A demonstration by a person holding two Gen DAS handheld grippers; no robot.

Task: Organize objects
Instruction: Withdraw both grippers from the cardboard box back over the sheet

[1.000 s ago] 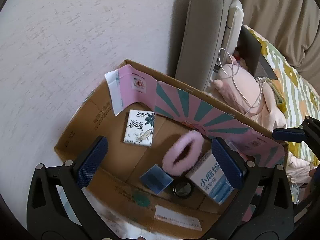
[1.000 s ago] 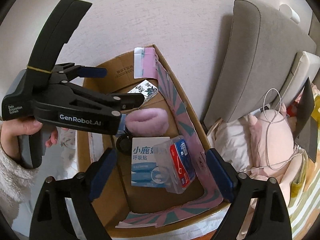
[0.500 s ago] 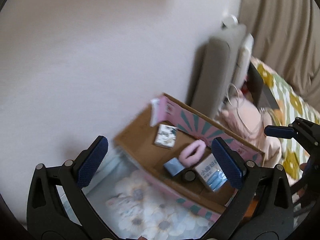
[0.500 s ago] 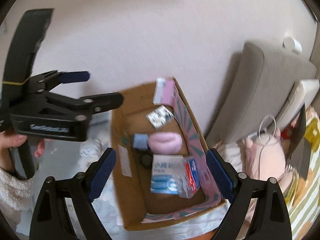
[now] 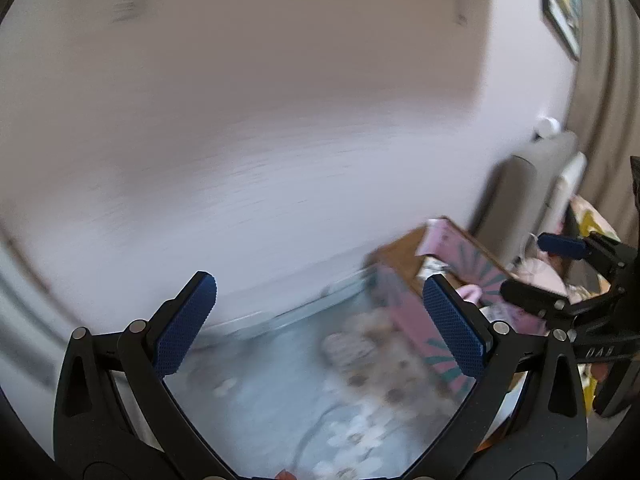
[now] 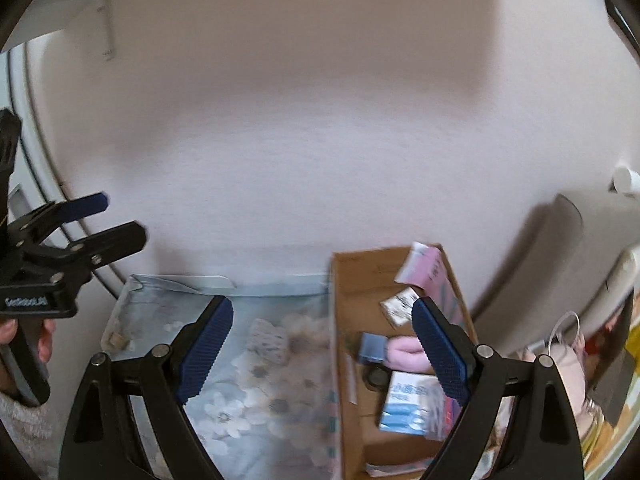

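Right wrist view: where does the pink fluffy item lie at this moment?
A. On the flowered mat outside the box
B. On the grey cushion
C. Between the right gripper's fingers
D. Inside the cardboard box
D. The pink fluffy item lies on the floor of the cardboard box, beside a small blue box, while the right gripper is open and holds nothing.

Below my grippers lies a pale blue floral mat (image 6: 256, 384), its far edge at the wall. On it sit a cardboard box (image 6: 340, 320) at the right and a small speckled lump (image 6: 267, 341).
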